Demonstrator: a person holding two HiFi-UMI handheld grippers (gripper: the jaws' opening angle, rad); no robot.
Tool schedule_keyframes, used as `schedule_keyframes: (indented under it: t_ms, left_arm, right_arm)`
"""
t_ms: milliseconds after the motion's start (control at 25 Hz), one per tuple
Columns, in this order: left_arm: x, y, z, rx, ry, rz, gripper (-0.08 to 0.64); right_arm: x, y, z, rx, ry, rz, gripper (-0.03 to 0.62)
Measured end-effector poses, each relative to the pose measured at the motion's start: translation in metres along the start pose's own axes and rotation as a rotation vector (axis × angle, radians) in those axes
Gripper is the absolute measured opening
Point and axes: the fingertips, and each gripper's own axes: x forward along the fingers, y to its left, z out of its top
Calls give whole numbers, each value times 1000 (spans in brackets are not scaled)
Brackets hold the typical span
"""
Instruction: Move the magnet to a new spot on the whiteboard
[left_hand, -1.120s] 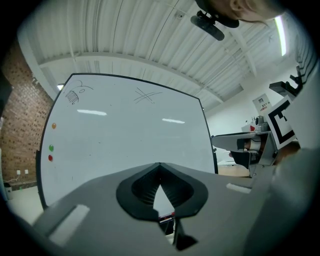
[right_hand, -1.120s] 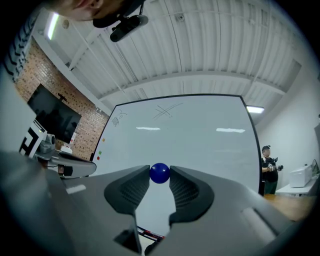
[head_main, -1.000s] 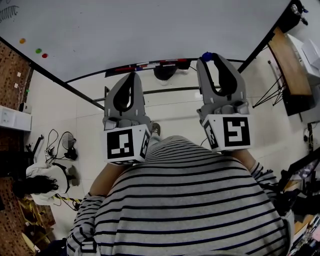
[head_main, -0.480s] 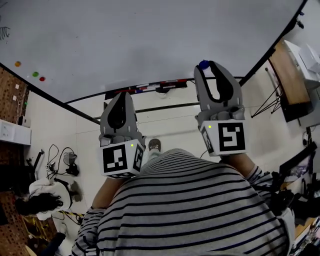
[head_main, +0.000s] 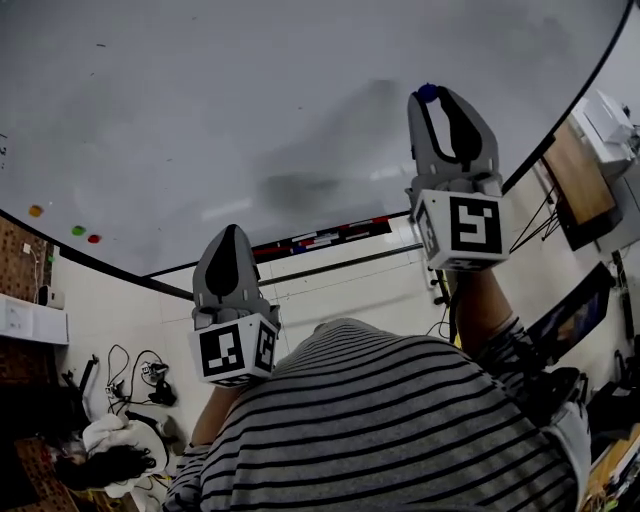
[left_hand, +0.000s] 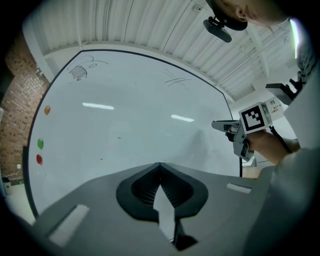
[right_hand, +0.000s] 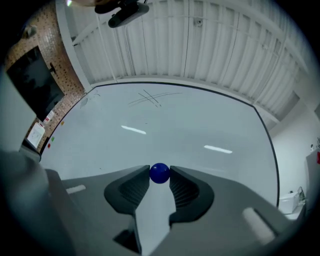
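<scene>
Right gripper (head_main: 437, 93) is pinching the blue magnet (right_hand: 159, 173) at its tips, facing the whiteboard (head_main: 250, 120). Left gripper (head_main: 229, 232) is hanging nearer, jaws together, empty.

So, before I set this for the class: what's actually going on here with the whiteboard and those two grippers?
A person stands at a whiteboard with a gripper in each hand. The right gripper is raised and shut on a blue magnet, close to the board; whether the magnet touches it cannot be told. The left gripper hangs lower, jaws together and empty. An orange magnet, a green magnet and a red magnet sit near the board's left edge.
</scene>
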Motion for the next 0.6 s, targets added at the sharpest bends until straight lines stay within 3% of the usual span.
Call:
schedule_keyframes:
  t_ms: [200,400,600]
  left_arm:
    - [22,27,5,-23,-3,-12,15]
    - [27,29,12,-33,-11,-34,15]
    - [32,20,6,-28,-4,-32,15]
  right_arm:
    - [35,5,-7,-21,20,-32,124]
    - [30,2,0,-17,3,-45,112]
    - [30,9,-1,-18,-4,9,115]
